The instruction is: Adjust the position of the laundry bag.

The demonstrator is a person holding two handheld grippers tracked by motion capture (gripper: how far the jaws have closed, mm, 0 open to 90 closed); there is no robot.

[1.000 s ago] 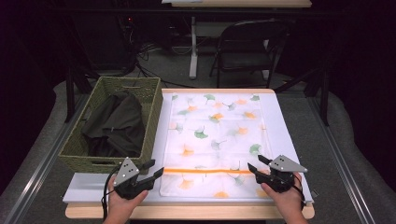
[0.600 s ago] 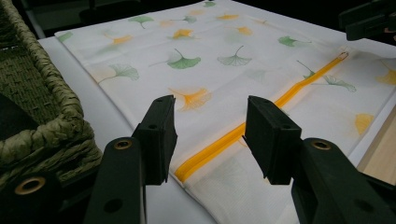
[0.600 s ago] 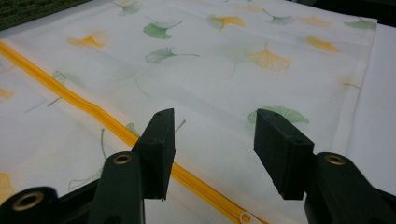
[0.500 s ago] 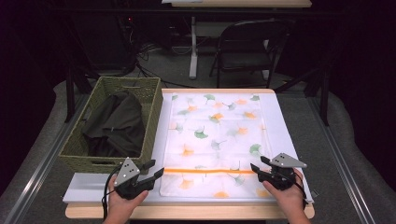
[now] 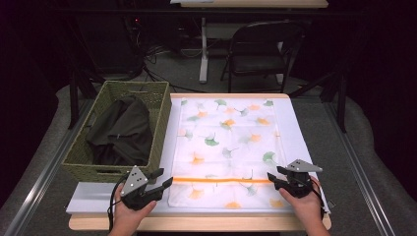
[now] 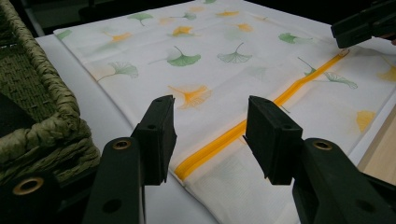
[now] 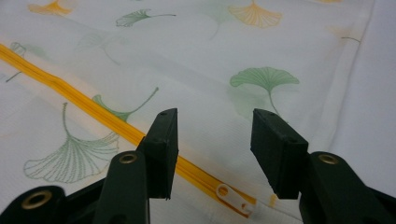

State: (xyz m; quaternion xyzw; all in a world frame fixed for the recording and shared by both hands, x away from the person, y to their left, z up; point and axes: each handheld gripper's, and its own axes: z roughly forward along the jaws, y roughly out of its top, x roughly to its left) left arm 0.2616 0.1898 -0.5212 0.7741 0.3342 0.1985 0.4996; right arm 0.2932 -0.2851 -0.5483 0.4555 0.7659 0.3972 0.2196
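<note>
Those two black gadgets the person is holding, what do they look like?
Each hand grips a black tool with two jaws. The left gripper and the right gripper both carry a grey three-cornered plate on top. Their fingers are flat, blocky black pads on arms with brass-coloured rivets. A black cable trails from the left one. The forearms look bare, with no sleeves visible.

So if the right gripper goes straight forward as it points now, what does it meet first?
Probably the white leaf-print cloth, near the orange zipper and its pull; the right gripper is open, height above it unclear.
</note>
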